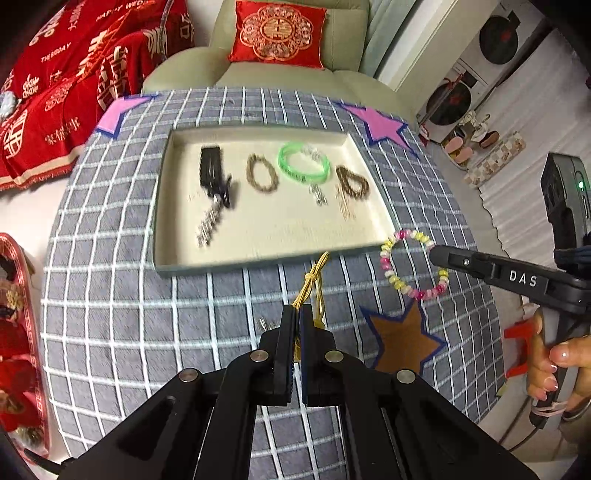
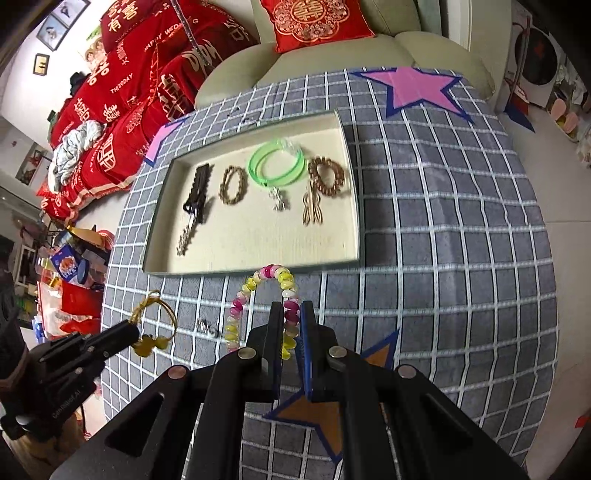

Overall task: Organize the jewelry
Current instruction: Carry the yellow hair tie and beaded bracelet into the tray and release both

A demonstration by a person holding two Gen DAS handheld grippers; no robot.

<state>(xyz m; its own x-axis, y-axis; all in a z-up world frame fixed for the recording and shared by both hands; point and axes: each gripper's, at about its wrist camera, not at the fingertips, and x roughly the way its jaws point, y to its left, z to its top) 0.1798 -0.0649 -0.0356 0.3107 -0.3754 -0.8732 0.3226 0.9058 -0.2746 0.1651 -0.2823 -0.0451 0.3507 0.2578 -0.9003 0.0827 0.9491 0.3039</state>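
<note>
A cream tray point(image 1: 184, 254) point(image 2: 354, 206) on the checked table holds a black hair clip point(image 1: 212, 173) point(image 2: 199, 188), a brown bracelet point(image 1: 261, 178) point(image 2: 232, 184), green bangles point(image 1: 304, 166) point(image 2: 277, 164), a brown bead bracelet point(image 1: 352, 181) point(image 2: 327, 176) and small charms. My left gripper point(image 1: 298, 310) point(image 2: 129, 334) is shut on a gold cord bracelet point(image 1: 316, 273) point(image 2: 159, 321) just before the tray's near edge. My right gripper point(image 2: 291, 308) point(image 1: 437, 254) is shut on a pink and yellow bead bracelet point(image 2: 258, 299) point(image 1: 413, 264) near the tray's front right corner.
A small silver piece point(image 1: 266, 325) point(image 2: 207, 326) lies loose on the cloth between the grippers. Pink stars point(image 1: 380, 123) point(image 2: 417, 86) and a brown star point(image 1: 400, 338) point(image 2: 321, 410) mark the cloth. A sofa with a red cushion point(image 1: 279, 33) stands behind, red bedding point(image 2: 147, 74) at left.
</note>
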